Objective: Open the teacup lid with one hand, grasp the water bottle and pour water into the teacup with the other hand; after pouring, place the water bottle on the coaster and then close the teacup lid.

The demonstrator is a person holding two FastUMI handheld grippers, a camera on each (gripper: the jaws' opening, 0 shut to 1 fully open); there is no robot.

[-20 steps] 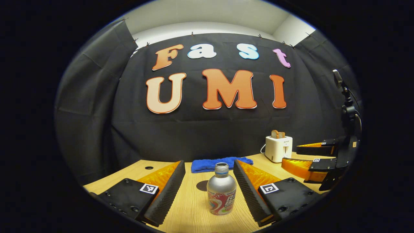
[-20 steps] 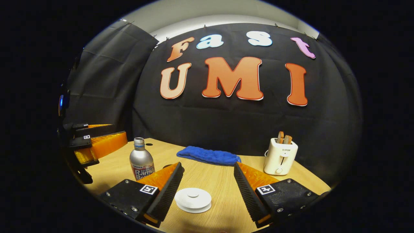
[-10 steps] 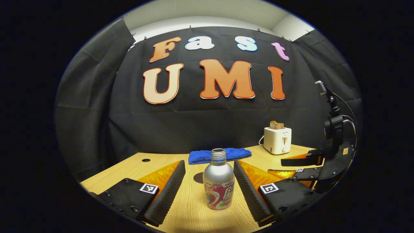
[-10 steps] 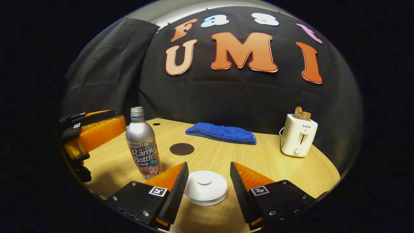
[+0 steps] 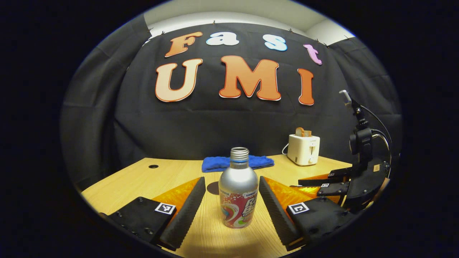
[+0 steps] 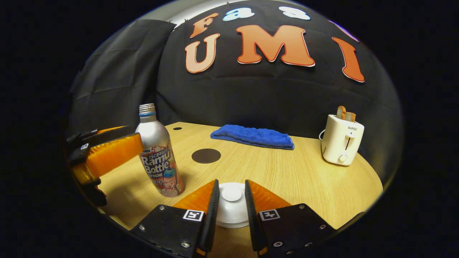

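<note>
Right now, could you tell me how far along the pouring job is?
Nothing is finished yet. The right gripper has its fingers close around the teacup lid, which is not lifted. The left gripper is open astride the water bottle, not gripping. Lifting, pouring, setting the bottle on the coaster and re-lidding remain.
</note>
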